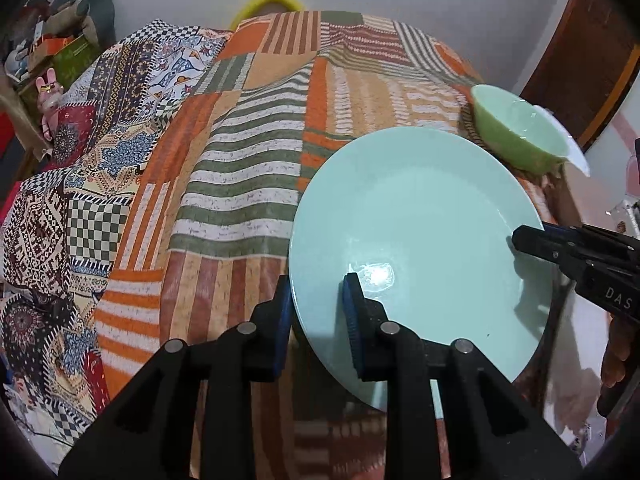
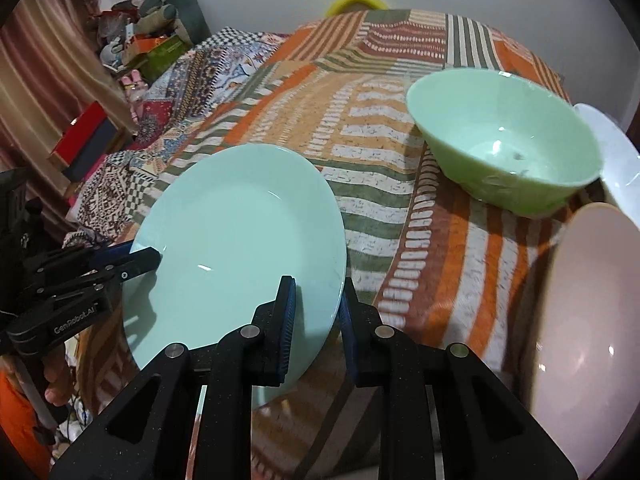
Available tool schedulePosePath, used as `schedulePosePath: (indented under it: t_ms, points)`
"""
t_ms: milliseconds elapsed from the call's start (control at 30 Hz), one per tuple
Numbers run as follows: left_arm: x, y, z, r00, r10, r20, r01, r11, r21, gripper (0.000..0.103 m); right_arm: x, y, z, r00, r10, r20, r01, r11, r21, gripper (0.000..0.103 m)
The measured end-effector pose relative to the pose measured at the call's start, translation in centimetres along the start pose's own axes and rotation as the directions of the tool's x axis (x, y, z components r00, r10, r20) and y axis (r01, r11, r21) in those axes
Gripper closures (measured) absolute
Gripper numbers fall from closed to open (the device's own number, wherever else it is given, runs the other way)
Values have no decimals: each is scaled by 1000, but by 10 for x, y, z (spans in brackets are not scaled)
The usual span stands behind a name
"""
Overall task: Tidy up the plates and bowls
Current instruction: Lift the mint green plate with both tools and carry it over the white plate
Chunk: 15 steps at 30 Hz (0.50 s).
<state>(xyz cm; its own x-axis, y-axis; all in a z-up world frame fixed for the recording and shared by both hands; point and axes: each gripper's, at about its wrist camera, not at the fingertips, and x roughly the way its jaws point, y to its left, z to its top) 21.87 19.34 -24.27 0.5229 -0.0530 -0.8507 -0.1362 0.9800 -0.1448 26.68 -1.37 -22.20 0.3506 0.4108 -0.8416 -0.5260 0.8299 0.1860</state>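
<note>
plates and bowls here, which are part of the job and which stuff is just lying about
Job:
- mint plate, held by both tongs
- green bowl
- pink bowl
- white plate

Lying about:
- patchwork cloth
- soft toys
- red box

Your pink plate (image 2: 588, 344) runs off the right-wrist picture's right edge. The white plate (image 2: 616, 160) sits half hidden behind your green bowl (image 2: 504, 148). The shelf clutter (image 2: 148, 40) is too small to identify.
</note>
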Motion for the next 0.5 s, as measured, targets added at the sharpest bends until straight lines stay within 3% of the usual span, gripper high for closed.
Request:
schedulePosePath:
  t_ms: [500]
  points:
    - [-94, -49, -25, 993, -19, 115, 13, 999, 53, 79, -86, 3, -28, 988, 10, 157, -12, 1000, 15, 84]
